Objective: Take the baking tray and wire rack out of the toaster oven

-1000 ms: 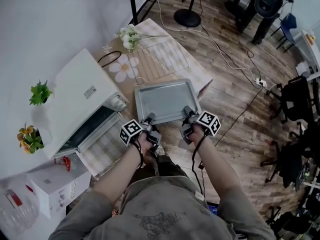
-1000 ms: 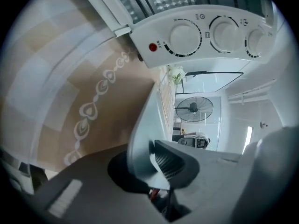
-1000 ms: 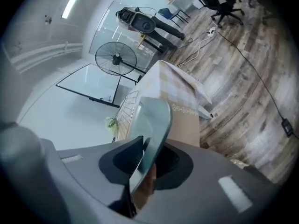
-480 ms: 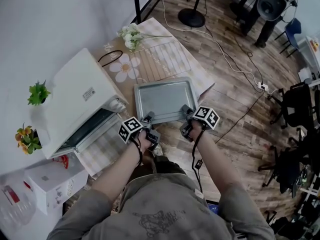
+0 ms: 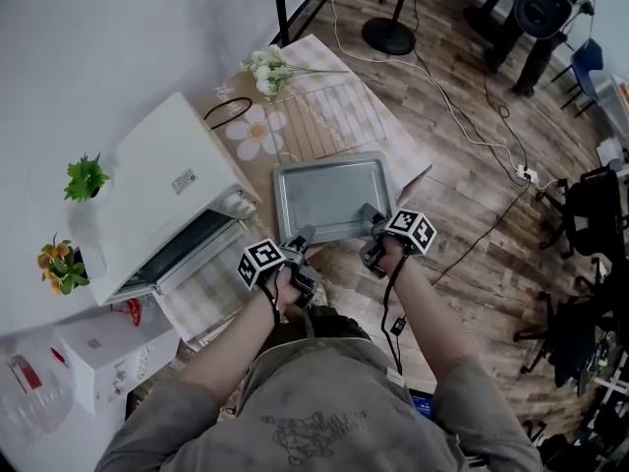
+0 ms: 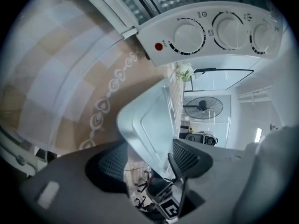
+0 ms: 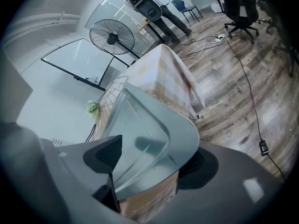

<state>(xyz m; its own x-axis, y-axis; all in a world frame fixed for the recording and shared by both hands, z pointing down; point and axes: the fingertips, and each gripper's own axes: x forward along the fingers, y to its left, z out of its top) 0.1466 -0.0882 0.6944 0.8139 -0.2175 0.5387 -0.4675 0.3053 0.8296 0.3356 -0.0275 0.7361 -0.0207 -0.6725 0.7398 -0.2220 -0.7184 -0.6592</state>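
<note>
No word or number reads clearly. The sticker [image 5: 181, 179] on top of the toaster oven [image 5: 147, 209] is too small, the marks round its dials [image 6: 187, 33] are blurred, and so is the print on the white box [image 5: 98, 348].

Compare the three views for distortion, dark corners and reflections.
Head view: even light, sharp, mild bending at the edges. Left gripper view: heavy fisheye, black corners, the oven front bows. Right gripper view: black corners, floor planks curve, the tray shows a dark reflection.
</note>
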